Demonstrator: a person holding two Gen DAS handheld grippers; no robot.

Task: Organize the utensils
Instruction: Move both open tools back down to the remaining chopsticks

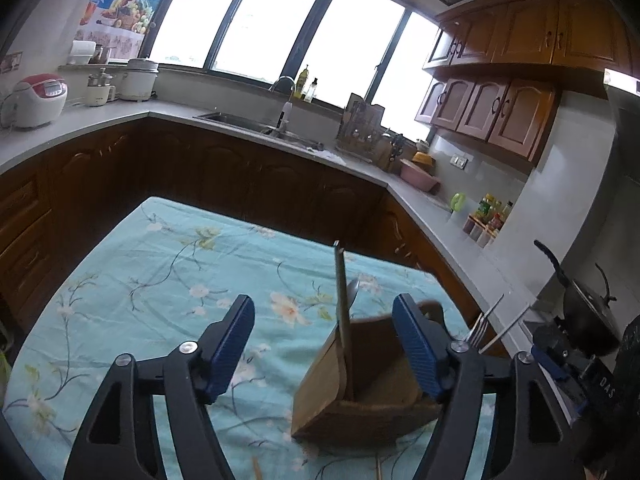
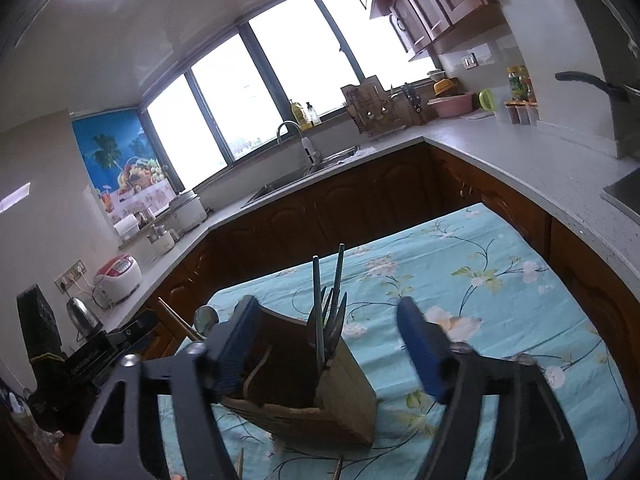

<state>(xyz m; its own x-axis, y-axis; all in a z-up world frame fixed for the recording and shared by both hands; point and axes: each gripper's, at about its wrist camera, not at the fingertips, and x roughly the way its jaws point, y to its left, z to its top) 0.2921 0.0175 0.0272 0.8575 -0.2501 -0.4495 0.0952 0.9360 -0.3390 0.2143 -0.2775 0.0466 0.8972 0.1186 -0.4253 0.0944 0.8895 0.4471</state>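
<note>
A wooden utensil holder (image 1: 360, 392) stands on the blue floral tablecloth (image 1: 168, 280). In the left wrist view a long flat utensil (image 1: 342, 300) and a spoon (image 1: 354, 290) stand up in it. My left gripper (image 1: 324, 344) is open and empty, just above and left of the holder. In the right wrist view the holder (image 2: 316, 396) holds forks and thin sticks (image 2: 328, 304). My right gripper (image 2: 328, 344) is open and empty, its left finger beside the holder. A fork (image 1: 480, 326) and a rod stick up at the holder's right side in the left wrist view.
Kitchen counters (image 1: 460, 232) wrap around the table, with a sink (image 1: 248, 122), a rice cooker (image 1: 38, 98), a pink basin (image 1: 418, 176), and a black wok (image 1: 584, 312) on the right. Chopstick ends (image 2: 240, 464) lie on the cloth near the front edge.
</note>
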